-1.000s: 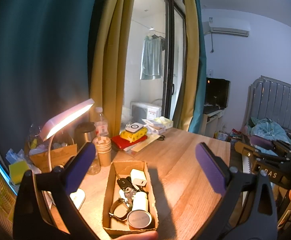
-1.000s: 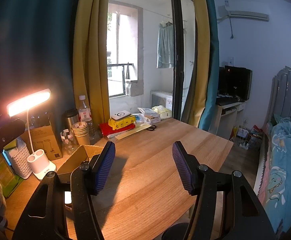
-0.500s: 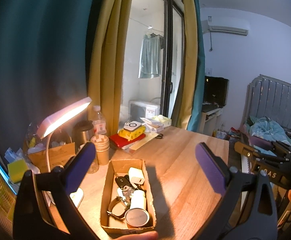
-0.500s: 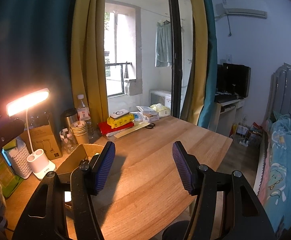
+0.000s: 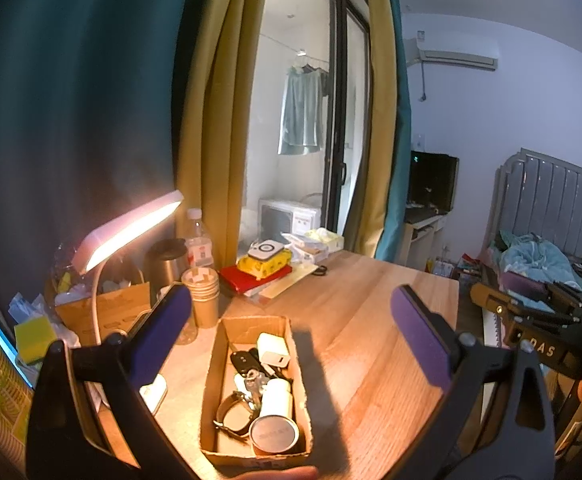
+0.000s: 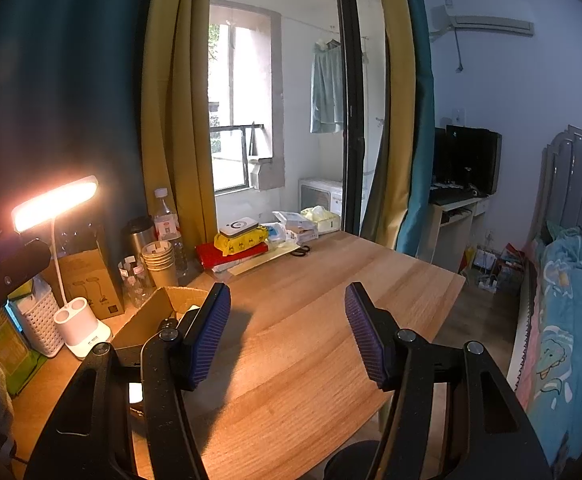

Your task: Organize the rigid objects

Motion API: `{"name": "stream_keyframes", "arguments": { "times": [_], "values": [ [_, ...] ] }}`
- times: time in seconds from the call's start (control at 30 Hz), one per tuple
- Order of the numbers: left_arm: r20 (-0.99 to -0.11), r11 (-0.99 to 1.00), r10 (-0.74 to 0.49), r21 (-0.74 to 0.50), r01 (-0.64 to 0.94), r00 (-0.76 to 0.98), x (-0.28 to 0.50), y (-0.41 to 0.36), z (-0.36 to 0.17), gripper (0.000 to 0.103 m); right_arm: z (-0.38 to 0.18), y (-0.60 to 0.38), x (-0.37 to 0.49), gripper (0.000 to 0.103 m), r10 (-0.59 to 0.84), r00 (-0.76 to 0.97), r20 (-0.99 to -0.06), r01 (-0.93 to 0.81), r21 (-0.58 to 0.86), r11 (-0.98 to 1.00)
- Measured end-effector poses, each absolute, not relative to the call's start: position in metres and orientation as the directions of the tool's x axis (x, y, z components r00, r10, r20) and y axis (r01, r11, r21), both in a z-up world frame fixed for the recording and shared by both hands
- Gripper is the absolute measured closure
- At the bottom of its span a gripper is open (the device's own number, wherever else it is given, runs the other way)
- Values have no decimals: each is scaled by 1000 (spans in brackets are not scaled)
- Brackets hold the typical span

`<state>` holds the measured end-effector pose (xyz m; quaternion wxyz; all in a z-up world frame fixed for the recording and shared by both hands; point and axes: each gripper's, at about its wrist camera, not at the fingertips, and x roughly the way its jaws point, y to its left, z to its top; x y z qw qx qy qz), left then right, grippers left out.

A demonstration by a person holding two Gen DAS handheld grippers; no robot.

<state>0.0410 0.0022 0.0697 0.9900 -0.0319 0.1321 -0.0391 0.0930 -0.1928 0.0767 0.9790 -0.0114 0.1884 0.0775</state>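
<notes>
Both grippers are held level-ish, tipped slightly down over the wooden desk (image 6: 311, 320). The left gripper (image 5: 291, 328) hangs above the open cardboard box (image 5: 227, 364), its purple pads spread wide and gripping nothing. In the box lie a white charger (image 5: 274, 351), a black key fob (image 5: 242, 360), a wristwatch (image 5: 233, 412) and a white cylinder with a round metal cap (image 5: 275, 420). The right gripper (image 6: 287, 332) points over bare desk right of the box, jaws moderately apart and empty
</notes>
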Motion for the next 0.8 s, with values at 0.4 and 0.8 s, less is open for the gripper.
{"name": "stream_keyframes", "arguments": {
  "times": [0.4, 0.8],
  "values": [
    [-267, 995, -86, -68, 70, 960, 40, 1, 70, 2, 75, -195, 91, 40, 144, 916, -373, -152, 8, 988],
    [-281, 995, -80, -74, 61, 956, 43, 0, 66, 2, 74, -196, 91, 40, 144, 915, -377, -153, 8, 988]
  ]
}}
